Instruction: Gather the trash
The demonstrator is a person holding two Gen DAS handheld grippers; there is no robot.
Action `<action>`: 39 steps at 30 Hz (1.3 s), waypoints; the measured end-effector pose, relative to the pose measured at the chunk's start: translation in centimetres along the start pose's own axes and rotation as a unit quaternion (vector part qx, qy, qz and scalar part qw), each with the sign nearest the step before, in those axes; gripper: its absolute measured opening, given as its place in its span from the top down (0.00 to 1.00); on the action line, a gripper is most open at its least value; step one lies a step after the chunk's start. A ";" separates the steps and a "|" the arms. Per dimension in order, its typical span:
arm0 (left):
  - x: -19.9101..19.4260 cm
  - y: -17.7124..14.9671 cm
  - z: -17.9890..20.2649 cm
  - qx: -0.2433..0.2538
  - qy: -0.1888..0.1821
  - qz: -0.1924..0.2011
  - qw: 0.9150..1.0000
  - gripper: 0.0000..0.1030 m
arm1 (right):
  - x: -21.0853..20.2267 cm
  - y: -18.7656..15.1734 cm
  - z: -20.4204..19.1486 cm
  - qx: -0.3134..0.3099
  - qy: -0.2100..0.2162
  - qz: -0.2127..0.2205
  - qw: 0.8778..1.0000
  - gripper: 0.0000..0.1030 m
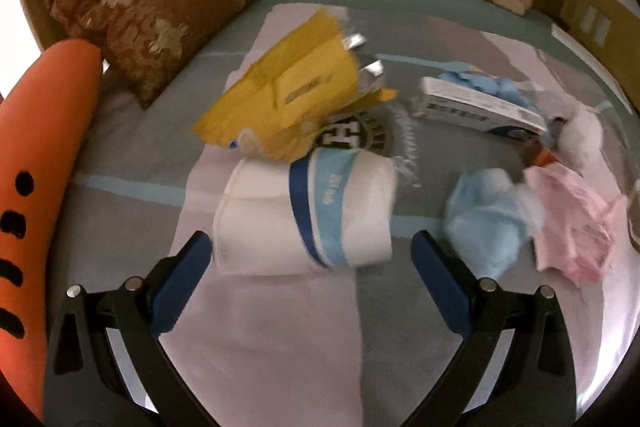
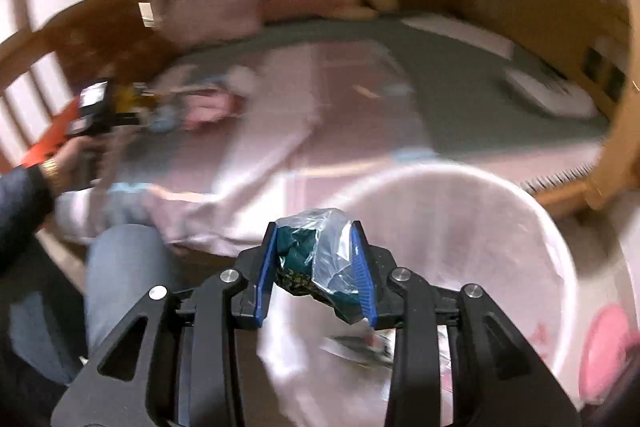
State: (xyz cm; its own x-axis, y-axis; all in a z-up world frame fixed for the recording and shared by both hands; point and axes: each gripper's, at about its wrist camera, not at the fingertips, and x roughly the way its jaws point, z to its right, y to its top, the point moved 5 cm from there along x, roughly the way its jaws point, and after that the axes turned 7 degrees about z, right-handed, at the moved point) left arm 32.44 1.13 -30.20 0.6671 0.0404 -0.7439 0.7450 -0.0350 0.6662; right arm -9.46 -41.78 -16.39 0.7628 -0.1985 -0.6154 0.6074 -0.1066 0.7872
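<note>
On the bed (image 1: 304, 347), a white paper cup with blue bands (image 1: 308, 215) is seen lying on its side just ahead of the left gripper (image 1: 312, 267), whose jaws are spread wide around nothing. A yellow wrapper (image 1: 288, 99) is touched by the cup's far side; blue and pink tissues (image 1: 532, 223) and a flat box (image 1: 476, 107) are scattered to the right. A crumpled teal-and-clear plastic wrapper (image 2: 320, 259) is pinched between the nearly closed jaws of the right gripper (image 2: 316, 267), held over a white bin (image 2: 460, 247) beside the bed.
</note>
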 end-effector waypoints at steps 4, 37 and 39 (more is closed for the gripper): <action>0.1 0.2 -1.0 -0.024 -0.006 -0.004 1.000 0.03 | 3.1 -1.9 4.2 0.019 -0.050 -0.046 0.998 0.64; -4.2 0.9 -0.6 -0.002 -0.126 -0.030 0.992 0.19 | 21.7 14.2 -19.8 -0.018 0.077 0.020 0.997 0.12; -8.1 1.1 -0.5 0.006 -0.136 0.002 0.991 0.19 | 25.1 14.8 -20.1 0.054 0.101 0.005 0.993 0.11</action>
State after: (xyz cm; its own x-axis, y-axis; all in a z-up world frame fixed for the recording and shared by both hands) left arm 27.83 1.24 -23.40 0.6440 -0.2310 -0.7293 0.7413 -0.0473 0.6695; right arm 23.15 -28.80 -20.97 0.8039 -0.0017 -0.5948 0.5810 -0.2117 0.7859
